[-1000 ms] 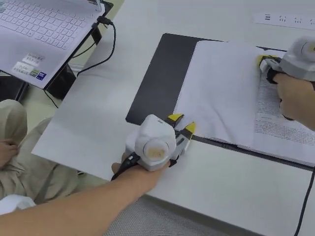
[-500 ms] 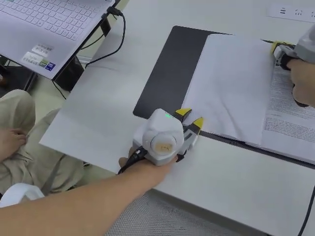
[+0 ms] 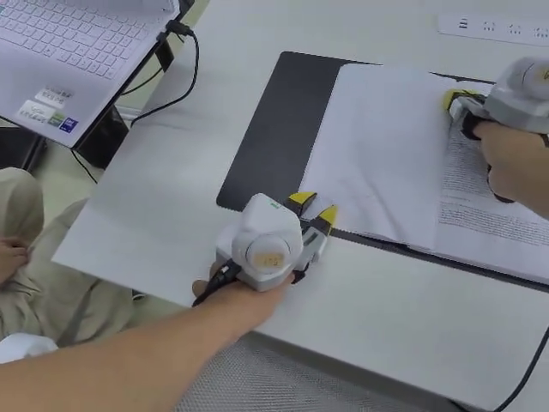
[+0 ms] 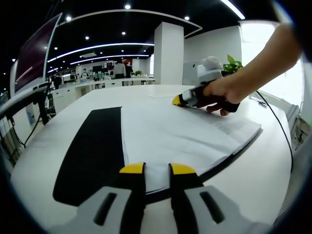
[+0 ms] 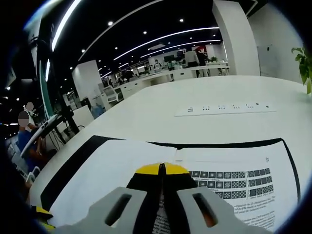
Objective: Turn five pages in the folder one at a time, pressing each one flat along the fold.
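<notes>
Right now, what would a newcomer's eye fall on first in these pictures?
The open folder lies on the white table, with a blank page on the left and a printed page on the right. The right gripper is at the fold's far end with shut jaws; the left gripper sits at the blank page's near edge, jaws slightly apart. A laptop stands at far left.
</notes>
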`<state>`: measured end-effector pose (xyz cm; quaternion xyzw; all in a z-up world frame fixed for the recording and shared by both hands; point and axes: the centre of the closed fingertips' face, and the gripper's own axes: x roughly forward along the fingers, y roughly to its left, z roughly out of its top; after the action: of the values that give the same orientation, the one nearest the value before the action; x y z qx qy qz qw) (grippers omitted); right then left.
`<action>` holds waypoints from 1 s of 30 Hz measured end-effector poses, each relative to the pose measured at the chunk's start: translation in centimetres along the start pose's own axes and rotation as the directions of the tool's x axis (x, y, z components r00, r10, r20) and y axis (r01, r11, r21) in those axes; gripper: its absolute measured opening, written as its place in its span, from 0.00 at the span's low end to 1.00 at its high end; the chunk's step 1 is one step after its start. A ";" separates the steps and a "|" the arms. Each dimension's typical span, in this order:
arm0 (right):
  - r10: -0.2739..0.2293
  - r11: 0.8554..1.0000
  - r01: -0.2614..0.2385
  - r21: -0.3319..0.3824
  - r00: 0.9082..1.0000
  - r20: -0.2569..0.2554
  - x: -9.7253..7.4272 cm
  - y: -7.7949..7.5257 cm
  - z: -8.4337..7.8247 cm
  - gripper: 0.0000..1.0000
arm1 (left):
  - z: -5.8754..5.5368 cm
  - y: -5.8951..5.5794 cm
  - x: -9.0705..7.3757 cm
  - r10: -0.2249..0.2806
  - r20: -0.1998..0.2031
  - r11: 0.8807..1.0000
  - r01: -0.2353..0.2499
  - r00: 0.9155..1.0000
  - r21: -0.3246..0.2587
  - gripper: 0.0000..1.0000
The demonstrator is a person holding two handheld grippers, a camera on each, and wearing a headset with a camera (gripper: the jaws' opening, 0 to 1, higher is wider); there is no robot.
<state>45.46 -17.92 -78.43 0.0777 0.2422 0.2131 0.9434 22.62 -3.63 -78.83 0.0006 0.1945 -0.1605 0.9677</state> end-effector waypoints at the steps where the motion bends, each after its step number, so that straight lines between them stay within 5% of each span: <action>1: 0.001 1.000 -0.001 0.000 1.000 0.001 -0.1 0.1 -0.1 0.00 | 0.0 0.0 0.0 0.000 0.001 1.000 0.000 1.000 0.001 0.17; 7: 0.010 1.000 -0.010 -0.015 1.000 0.005 -1.0 0.8 -0.8 0.00 | 0.0 -0.1 0.0 0.003 0.003 1.000 -0.003 1.000 -0.002 0.17; 30: 0.030 0.999 -0.031 0.028 0.999 0.038 -9.1 5.2 -3.7 0.00 | 0.0 -0.1 0.1 0.010 -0.001 1.000 -0.010 1.000 -0.004 0.17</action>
<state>34.56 -17.05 -76.47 0.0989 0.2264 0.2225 0.9431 22.72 -3.79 -78.86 -0.0003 0.1952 -0.1551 0.9684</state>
